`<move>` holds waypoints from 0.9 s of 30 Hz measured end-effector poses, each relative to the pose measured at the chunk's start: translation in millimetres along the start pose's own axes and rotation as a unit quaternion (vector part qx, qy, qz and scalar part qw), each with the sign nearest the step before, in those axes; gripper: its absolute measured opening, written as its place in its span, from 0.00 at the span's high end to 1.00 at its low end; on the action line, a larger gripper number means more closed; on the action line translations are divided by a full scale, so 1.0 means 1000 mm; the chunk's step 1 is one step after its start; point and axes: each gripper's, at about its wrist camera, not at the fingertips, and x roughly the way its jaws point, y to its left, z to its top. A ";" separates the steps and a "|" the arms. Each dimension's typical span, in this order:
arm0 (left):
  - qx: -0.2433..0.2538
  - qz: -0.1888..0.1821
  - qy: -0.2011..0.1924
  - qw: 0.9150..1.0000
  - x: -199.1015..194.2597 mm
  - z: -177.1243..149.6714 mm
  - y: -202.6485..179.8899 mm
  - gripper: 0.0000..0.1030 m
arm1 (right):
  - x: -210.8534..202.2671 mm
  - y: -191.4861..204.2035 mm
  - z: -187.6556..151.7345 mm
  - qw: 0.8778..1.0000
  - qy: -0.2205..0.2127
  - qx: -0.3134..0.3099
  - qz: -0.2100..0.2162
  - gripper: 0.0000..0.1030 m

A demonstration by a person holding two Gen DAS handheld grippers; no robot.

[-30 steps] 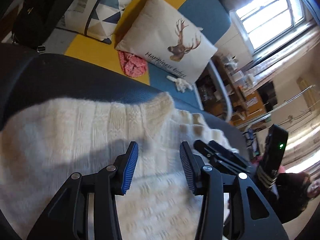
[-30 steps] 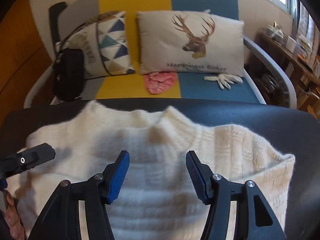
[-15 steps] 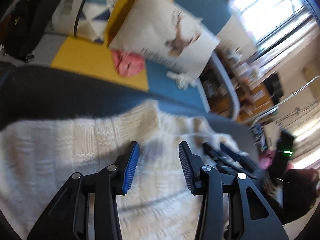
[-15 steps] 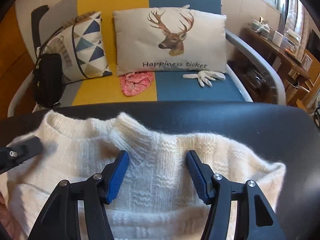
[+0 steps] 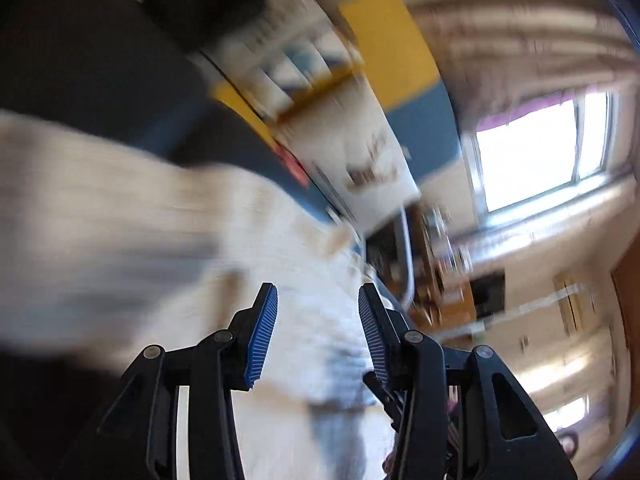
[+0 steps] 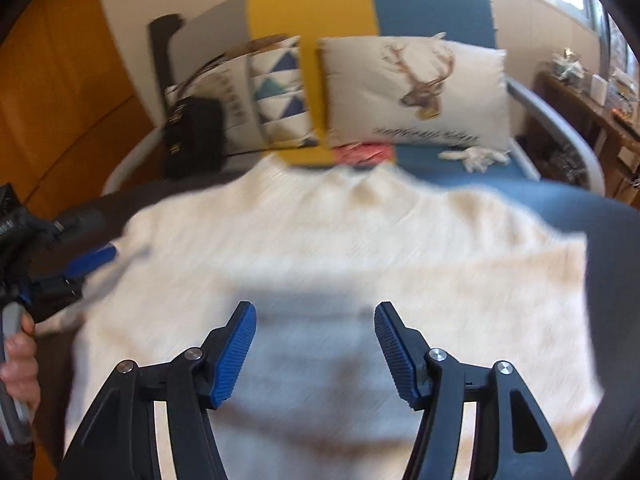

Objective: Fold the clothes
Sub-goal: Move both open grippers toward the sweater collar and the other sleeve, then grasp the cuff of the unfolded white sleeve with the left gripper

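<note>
A cream knit sweater (image 6: pixel 340 248) lies folded on a dark table (image 6: pixel 612 248), collar at the far side. It also shows, blurred, in the left wrist view (image 5: pixel 120 208). My right gripper (image 6: pixel 315 350) is open and empty above the sweater's near middle. My left gripper (image 5: pixel 318 330) is open and empty, tilted over the sweater; it also shows at the left edge of the right wrist view (image 6: pixel 80 264), beside the sweater's left side.
Behind the table stands a yellow and blue sofa (image 6: pixel 432 0) with a deer cushion (image 6: pixel 416 92), a triangle-pattern cushion (image 6: pixel 276 92), a black bag (image 6: pixel 194 136), a pink cloth (image 6: pixel 364 154) and a white glove (image 6: pixel 476 158). A cluttered shelf (image 6: pixel 588 92) is at the right.
Both grippers have moved; the left one has swung sharply so its view tilts toward the window. The right gripper has pulled back and risen a little. Both stay open.
</note>
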 end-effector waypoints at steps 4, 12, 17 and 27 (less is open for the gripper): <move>-0.079 -0.001 -0.106 0.991 -0.113 -0.002 0.066 0.51 | -0.017 0.040 -0.033 0.999 0.005 -0.014 0.035 0.39; -0.282 -0.004 -0.260 0.924 -0.255 -0.007 0.208 0.50 | -0.040 0.093 -0.083 0.996 0.033 -0.055 0.065 0.39; -0.361 -0.009 -0.280 0.890 -0.267 -0.011 0.250 0.50 | -0.046 0.103 -0.093 0.995 0.045 -0.066 0.059 0.39; -0.374 0.021 -0.282 0.883 -0.252 0.024 0.269 0.50 | -0.055 0.116 -0.096 0.994 0.048 -0.086 0.052 0.39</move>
